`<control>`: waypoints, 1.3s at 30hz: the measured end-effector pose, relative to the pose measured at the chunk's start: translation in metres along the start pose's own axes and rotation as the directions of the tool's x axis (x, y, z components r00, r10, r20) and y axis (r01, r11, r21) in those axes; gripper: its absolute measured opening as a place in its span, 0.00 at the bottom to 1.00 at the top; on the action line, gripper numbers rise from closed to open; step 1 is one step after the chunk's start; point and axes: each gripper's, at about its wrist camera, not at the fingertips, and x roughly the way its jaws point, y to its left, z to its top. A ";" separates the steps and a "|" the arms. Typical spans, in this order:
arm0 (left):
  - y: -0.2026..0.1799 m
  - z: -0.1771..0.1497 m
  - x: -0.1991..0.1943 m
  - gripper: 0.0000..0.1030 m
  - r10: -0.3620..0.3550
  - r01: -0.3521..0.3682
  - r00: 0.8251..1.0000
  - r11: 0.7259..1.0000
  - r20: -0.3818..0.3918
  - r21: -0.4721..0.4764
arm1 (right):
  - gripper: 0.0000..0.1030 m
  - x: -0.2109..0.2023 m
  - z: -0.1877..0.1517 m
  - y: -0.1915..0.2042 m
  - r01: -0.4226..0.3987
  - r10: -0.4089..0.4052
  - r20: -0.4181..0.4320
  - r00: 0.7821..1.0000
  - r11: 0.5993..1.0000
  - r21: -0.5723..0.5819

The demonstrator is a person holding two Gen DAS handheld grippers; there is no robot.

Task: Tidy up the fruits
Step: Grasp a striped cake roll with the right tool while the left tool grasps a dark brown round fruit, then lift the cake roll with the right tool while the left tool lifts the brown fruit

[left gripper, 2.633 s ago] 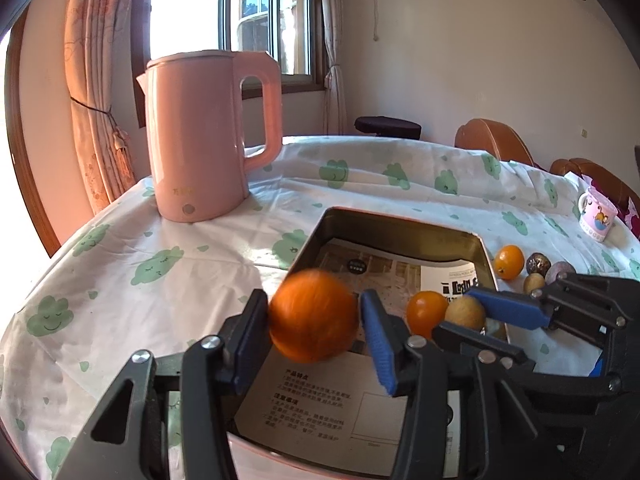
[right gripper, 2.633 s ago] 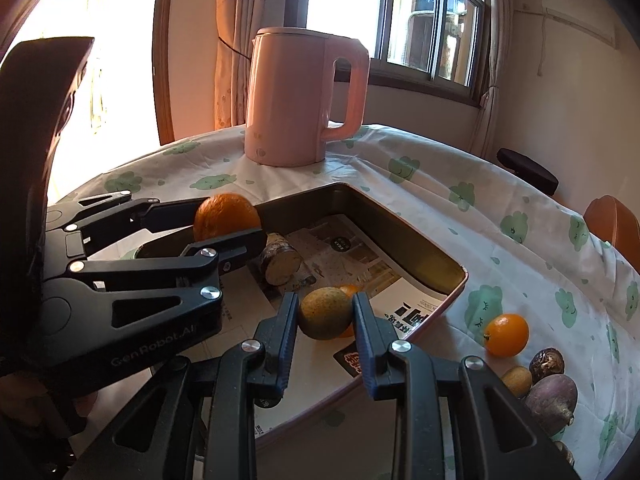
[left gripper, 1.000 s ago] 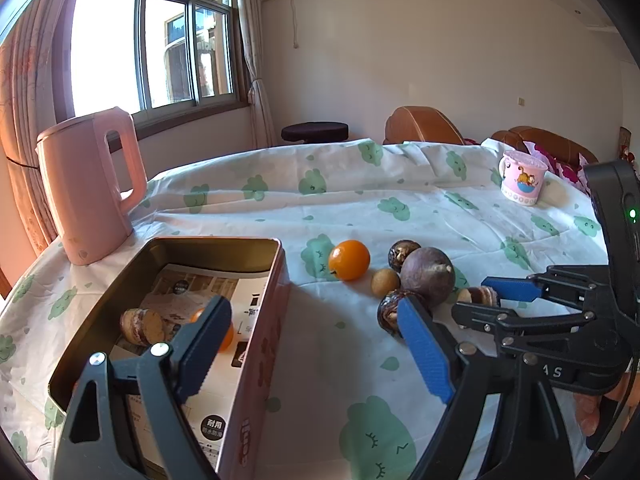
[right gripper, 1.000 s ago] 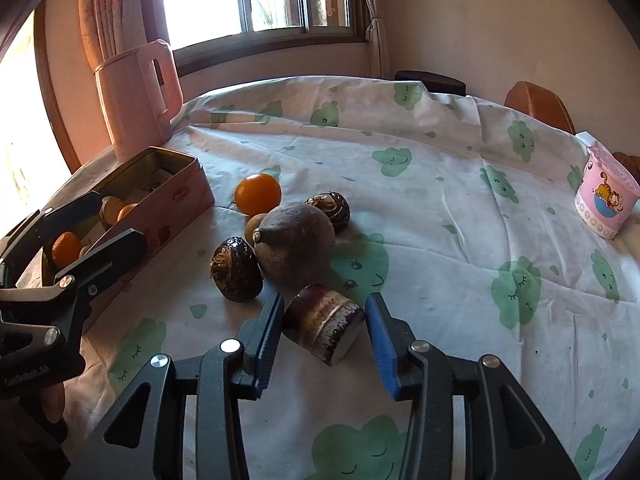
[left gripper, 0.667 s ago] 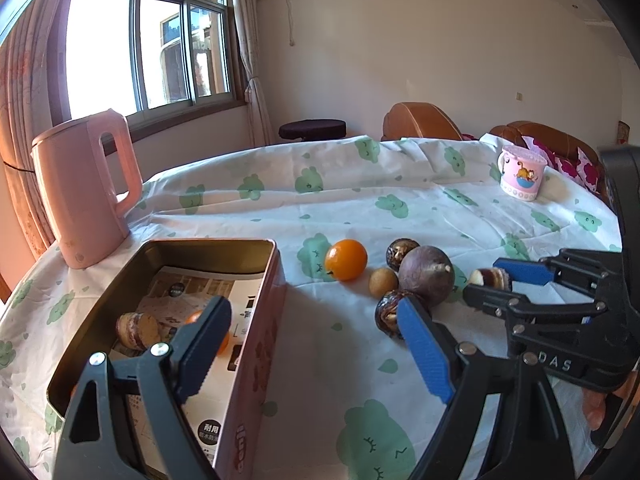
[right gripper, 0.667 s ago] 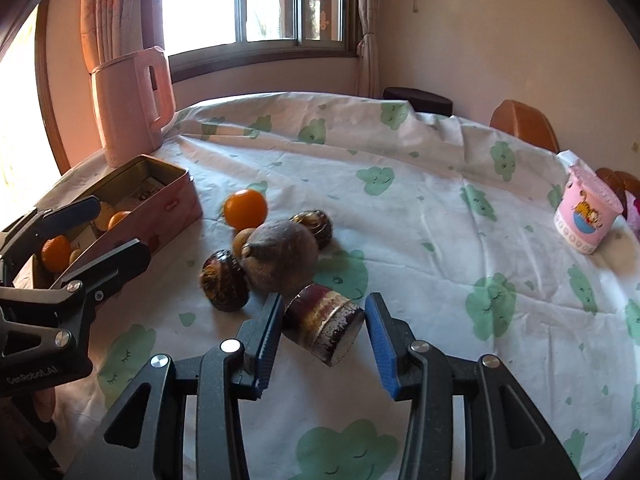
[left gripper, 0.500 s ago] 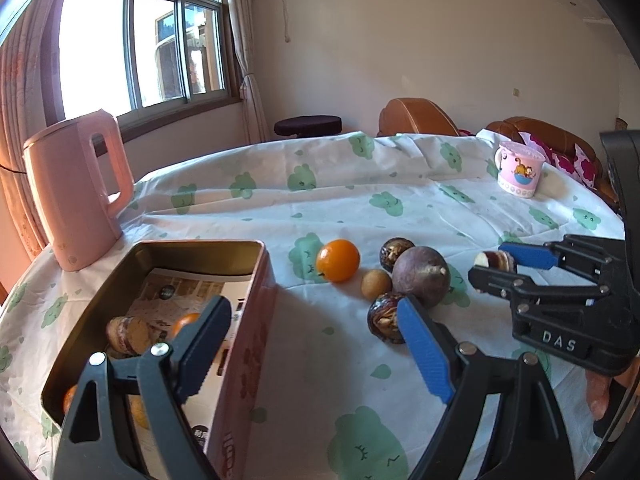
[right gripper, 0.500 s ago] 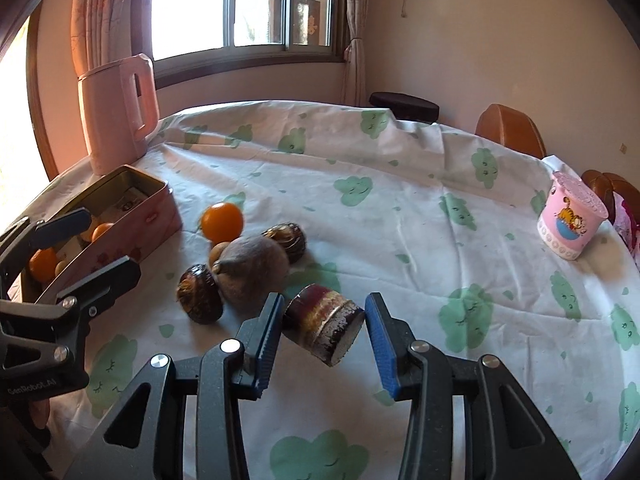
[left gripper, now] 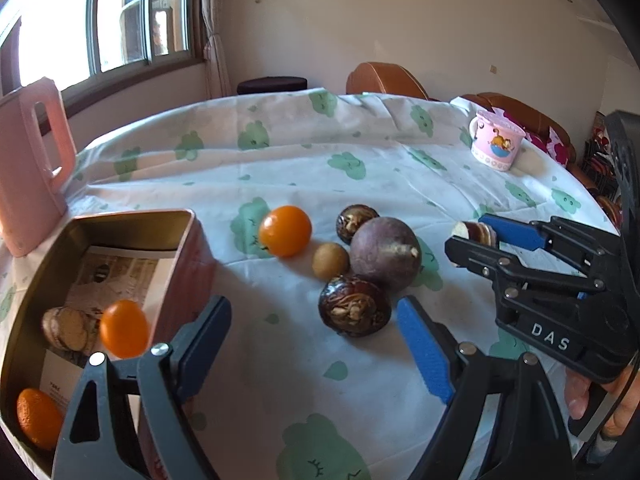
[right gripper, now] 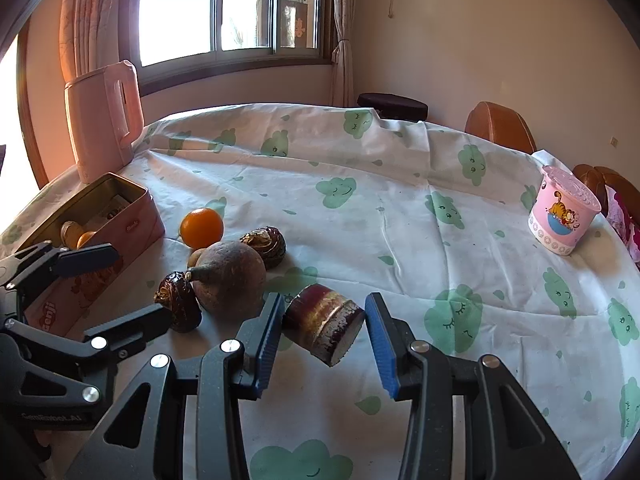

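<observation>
My right gripper (right gripper: 324, 312) is shut on a cut purple-brown root chunk (right gripper: 324, 326), held just above the cloth; the chunk (left gripper: 472, 233) also shows in the left wrist view. My left gripper (left gripper: 312, 312) stands open, low over a dark wrinkled fruit (left gripper: 354, 311) with nothing between its pads. Behind that fruit lie a large purple root (left gripper: 385, 254), a small tan fruit (left gripper: 330, 261), a second dark fruit (left gripper: 355, 218) and an orange (left gripper: 285, 231). The open tin (left gripper: 132, 220) at the left holds two oranges and a cut tan piece.
A pink kettle (right gripper: 104, 120) stands behind the tin at the far left. A pink printed cup (right gripper: 564, 216) sits at the right of the round table. Brown chairs (right gripper: 500, 126) and a dark stool stand beyond the far edge.
Both grippers left the tin, where the orange and tan fruit now lie. My left gripper swung right and lower toward the loose fruits. My right gripper keeps the root chunk, now slightly raised.
</observation>
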 end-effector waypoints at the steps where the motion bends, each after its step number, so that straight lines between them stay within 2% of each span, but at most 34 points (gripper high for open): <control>1: 0.000 0.001 0.003 0.84 -0.006 0.007 1.000 1.000 -0.011 0.001 | 0.43 0.000 0.000 0.000 -0.002 0.002 0.000 1.000 1.000 0.002; 9: -0.009 0.008 0.015 0.84 0.026 -0.025 0.999 0.999 -0.031 0.038 | 0.43 0.001 0.000 0.002 0.007 -0.007 -0.003 1.000 1.000 -0.009; 16: -0.017 0.008 0.016 0.80 0.043 -0.040 0.999 0.995 -0.029 0.087 | 0.43 0.001 0.000 -0.002 0.000 0.000 0.000 1.000 1.000 0.014; 22: -0.011 0.009 0.030 0.63 -0.008 0.014 0.994 0.998 -0.105 0.057 | 0.43 0.001 0.000 -0.003 -0.007 0.007 -0.006 1.000 1.000 0.016; 25: -0.008 0.008 0.031 0.43 -0.033 0.038 0.993 0.999 -0.110 0.037 | 0.43 0.002 0.000 -0.004 -0.022 0.022 -0.008 1.000 1.000 0.017; 29: -0.007 0.007 0.027 0.43 -0.053 0.056 0.994 0.998 -0.099 0.028 | 0.43 0.000 -0.001 -0.005 -0.040 0.040 0.005 0.999 0.999 0.017; 39: -0.009 0.009 0.015 0.43 -0.026 0.028 0.999 0.998 -0.032 0.049 | 0.43 -0.005 -0.002 -0.003 -0.044 0.044 0.035 0.998 0.999 0.003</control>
